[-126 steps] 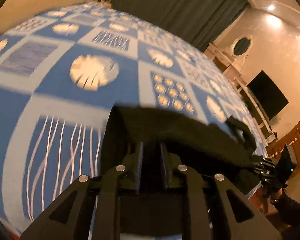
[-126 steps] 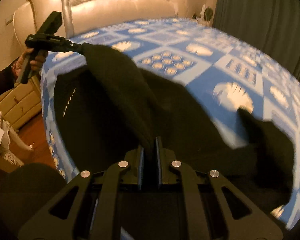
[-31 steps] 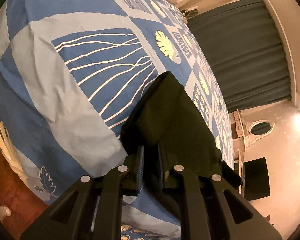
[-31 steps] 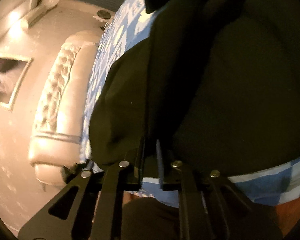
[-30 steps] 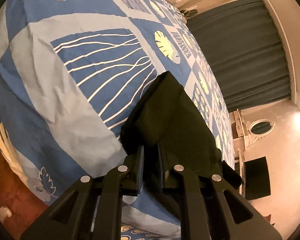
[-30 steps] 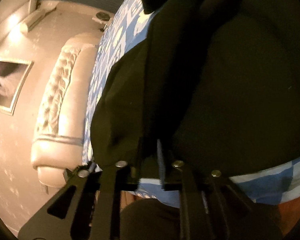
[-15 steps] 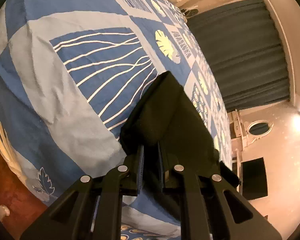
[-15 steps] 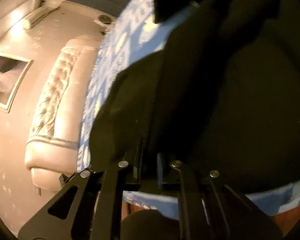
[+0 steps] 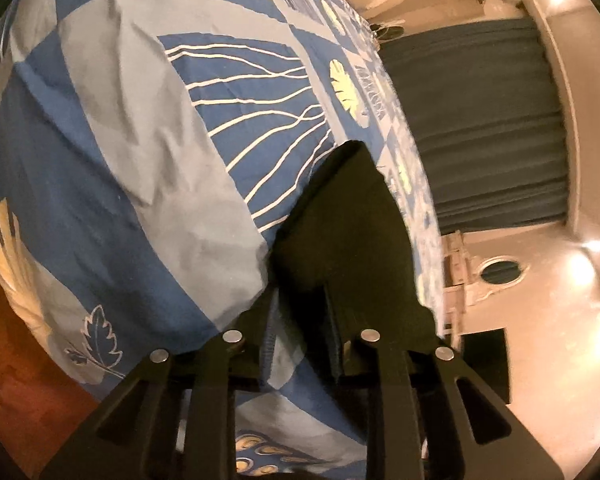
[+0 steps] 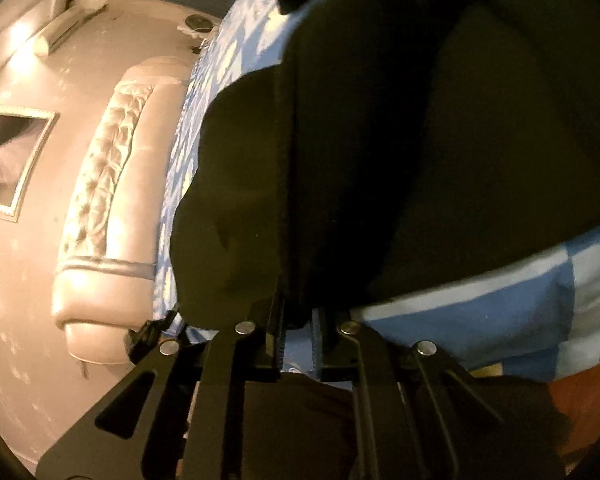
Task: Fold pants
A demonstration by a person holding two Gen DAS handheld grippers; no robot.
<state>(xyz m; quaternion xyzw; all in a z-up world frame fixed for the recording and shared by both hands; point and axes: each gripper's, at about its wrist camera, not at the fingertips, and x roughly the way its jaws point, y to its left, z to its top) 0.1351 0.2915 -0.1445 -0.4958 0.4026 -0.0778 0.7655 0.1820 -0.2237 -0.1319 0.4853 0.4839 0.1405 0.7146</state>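
The black pants (image 9: pixel 352 232) lie folded on the blue patterned bedspread (image 9: pixel 140 152) near its front edge. In the left wrist view my left gripper (image 9: pixel 300 312) has its jaws parted a little around the near edge of the cloth, with bedspread showing between them. In the right wrist view the pants (image 10: pixel 440 140) fill most of the frame. My right gripper (image 10: pixel 298 320) stands with a narrow gap at the pants' near edge, the cloth just at its fingertips. The other gripper's tip (image 10: pixel 148 336) shows at the left.
A cream tufted headboard (image 10: pixel 100 208) stands at the bed's end. Dark curtains (image 9: pixel 480 120) hang beyond the bed. A black TV (image 9: pixel 484 364) and a white dresser with an oval mirror (image 9: pixel 500 270) stand by the wall. Wooden floor (image 9: pixel 20 380) lies below the bed edge.
Both grippers have opened and let go of the pants, which now rest on the bed. The left gripper has drawn back slightly toward the bed edge.
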